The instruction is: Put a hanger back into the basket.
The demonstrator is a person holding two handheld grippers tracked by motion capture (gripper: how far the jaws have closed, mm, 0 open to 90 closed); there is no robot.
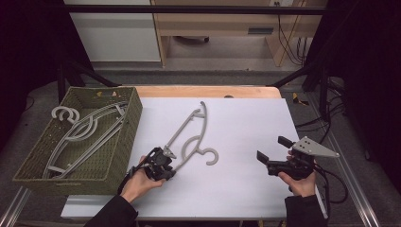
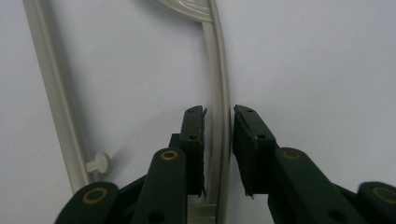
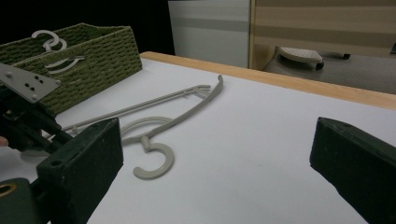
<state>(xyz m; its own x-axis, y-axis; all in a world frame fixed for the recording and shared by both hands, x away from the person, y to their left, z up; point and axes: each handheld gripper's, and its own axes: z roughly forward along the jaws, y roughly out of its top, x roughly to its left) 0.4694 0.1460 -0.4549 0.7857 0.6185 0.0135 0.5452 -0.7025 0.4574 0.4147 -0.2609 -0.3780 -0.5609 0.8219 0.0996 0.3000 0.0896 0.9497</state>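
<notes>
Grey plastic, that is what the loose hanger (image 1: 191, 137) is made of, and it lies flat on the white table cover (image 1: 246, 189), slanting from near the person's left hand up toward the far middle of the table, its hook (image 1: 211, 156) curling toward the near side. The left gripper (image 1: 166, 163) sits at the hanger's lower end. In the left gripper view its two black jaws stand narrow, one on each side of the curved arm of the hanger (image 2: 219, 116); the left pad (image 2: 196, 149) lies right against the arm, while a thin slit of white shows between the arm and the right pad (image 2: 245, 149), so the jaws straddle it without a firm squeeze that I can make out. The straight bottom bar (image 2: 53, 93) runs past on the left of that view, with a small peg (image 2: 99, 162) at its side.

Over on the right the other hand (image 1: 300, 182) holds the right gripper (image 1: 270, 148) low above the cover, well apart from the hanger, pointing toward it. Its jaws gape wide with nothing between them, and the hanger (image 3: 154, 121) shows in the gap in the right gripper view.

At the table's left edge stands a green woven basket (image 1: 120, 142) with more grey hangers (image 1: 80, 135) lying in it, two hooks (image 1: 65, 113) poking over its far rim.
</notes>
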